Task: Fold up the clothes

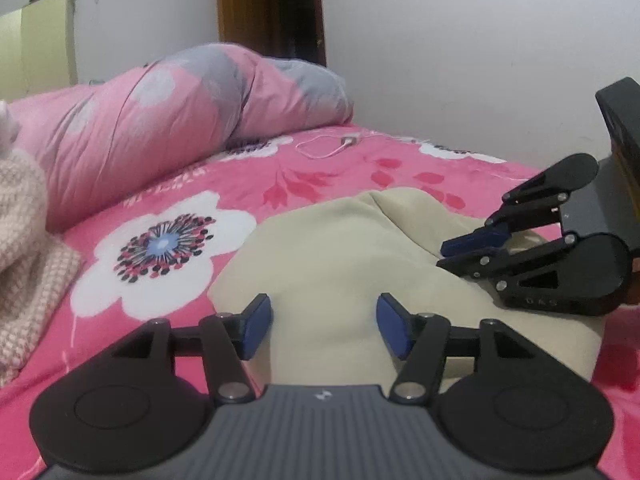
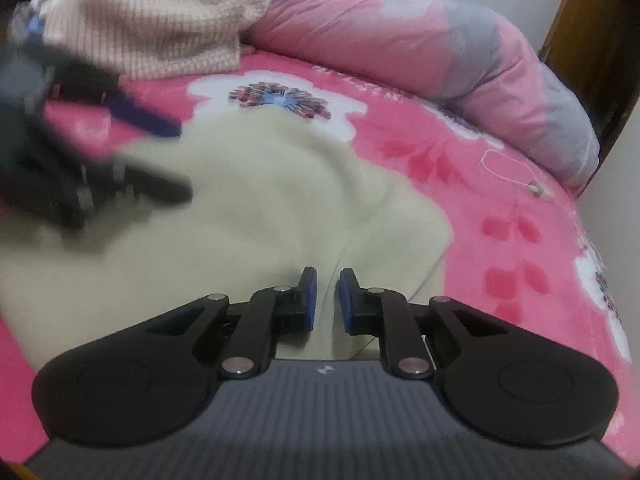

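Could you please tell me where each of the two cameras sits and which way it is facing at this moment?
Left wrist view: sits on the left hand-held gripper, looking forward over the cream garment toward the rolled duvet and wall; its own open fingers show, plus the right hand-held gripper at right.
Right wrist view: sits on the right hand-held gripper, looking across the cream garment toward the pink knit sweater; its own fingers stand slightly apart, and the blurred left hand-held gripper shows at left.
Shared: the garment, floral bedsheet, duvet, white cable.
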### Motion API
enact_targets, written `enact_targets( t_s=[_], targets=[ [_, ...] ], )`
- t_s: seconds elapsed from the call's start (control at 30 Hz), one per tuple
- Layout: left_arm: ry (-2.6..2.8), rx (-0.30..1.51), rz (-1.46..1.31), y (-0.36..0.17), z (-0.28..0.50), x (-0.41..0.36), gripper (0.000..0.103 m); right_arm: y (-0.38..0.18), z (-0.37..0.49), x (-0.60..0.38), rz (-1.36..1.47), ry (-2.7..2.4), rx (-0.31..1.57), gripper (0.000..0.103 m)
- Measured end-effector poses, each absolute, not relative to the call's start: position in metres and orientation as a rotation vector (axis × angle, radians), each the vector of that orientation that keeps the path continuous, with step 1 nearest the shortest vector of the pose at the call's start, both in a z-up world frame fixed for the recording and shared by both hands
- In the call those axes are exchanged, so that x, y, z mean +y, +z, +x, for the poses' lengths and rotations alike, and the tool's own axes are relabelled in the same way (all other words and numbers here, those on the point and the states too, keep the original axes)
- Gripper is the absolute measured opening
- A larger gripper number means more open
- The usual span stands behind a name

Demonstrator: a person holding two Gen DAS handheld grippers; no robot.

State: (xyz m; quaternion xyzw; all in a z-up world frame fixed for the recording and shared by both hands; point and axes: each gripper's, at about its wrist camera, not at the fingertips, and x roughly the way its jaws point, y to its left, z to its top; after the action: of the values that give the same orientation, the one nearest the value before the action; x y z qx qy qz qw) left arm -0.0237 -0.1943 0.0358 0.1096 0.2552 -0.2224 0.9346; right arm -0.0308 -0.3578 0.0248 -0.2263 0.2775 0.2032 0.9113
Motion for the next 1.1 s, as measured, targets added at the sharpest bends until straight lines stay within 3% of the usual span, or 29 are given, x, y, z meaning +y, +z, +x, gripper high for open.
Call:
enact_targets(
  t_s=[0.23, 0.3, 0.43, 0.67, 0.83, 1.1],
  targets=[
    [-0.429, 0.604, 0.086, 0.057, 0.01, -0.186, 0.06, 0.068, -0.011, -0.352, -0.473, 0.386, 0.568, 0.011],
    [-0.406, 0.665, 0.042, 0.053, 0.029, -0.187, 0.065, 0.075, 0.002, -0.357, -0.406, 0.332, 0.535, 0.012],
    [-0.391, 0.689, 0.052, 0.054, 0.034, -0.194, 0.067, 0.029, 0.042, -0.365, -0.306, 0.293, 0.706, 0.013],
    [-0.337, 0.727, 0.07, 0.058, 0.036, -0.199, 0.073, 0.07, 0.058, -0.374, -0.096, 0.367, 0.626, 0.013],
    [-0.294, 0.761, 0.078, 0.058, 0.037, -0.202, 0.08, 0.023, 0.084, -0.361, -0.134, 0.36, 0.727, 0.008],
    [-0.261, 0.757, 0.116, 0.062, 0.032, -0.209, 0.081, 0.076, 0.041, -0.383, -0.071, 0.329, 0.618, 0.01]
  ],
)
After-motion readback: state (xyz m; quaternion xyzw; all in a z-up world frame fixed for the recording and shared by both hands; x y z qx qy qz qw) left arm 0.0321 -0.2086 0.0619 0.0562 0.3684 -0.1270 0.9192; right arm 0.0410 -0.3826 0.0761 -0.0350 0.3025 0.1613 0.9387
